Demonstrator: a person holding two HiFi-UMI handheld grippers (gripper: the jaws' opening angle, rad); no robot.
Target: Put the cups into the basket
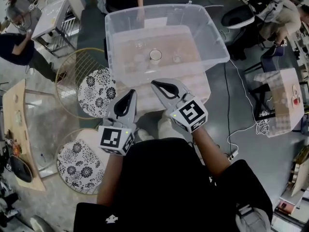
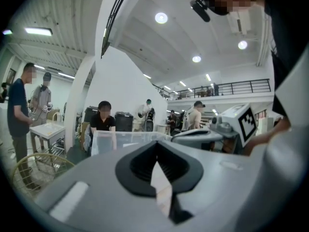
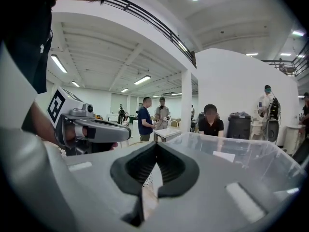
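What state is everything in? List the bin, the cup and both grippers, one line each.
Clear plastic storage bin: lidless, open at the top.
White-rimmed round cup: upright, mouth up, inside the bin.
Left gripper: jaws shut, nothing between them.
Right gripper: jaws shut, nothing between them.

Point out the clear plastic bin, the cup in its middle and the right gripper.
clear plastic bin [image 1: 216,37], head view, its right wall.
cup [image 1: 155,56], head view, its open mouth.
right gripper [image 1: 154,84], head view, tips of its shut jaws.
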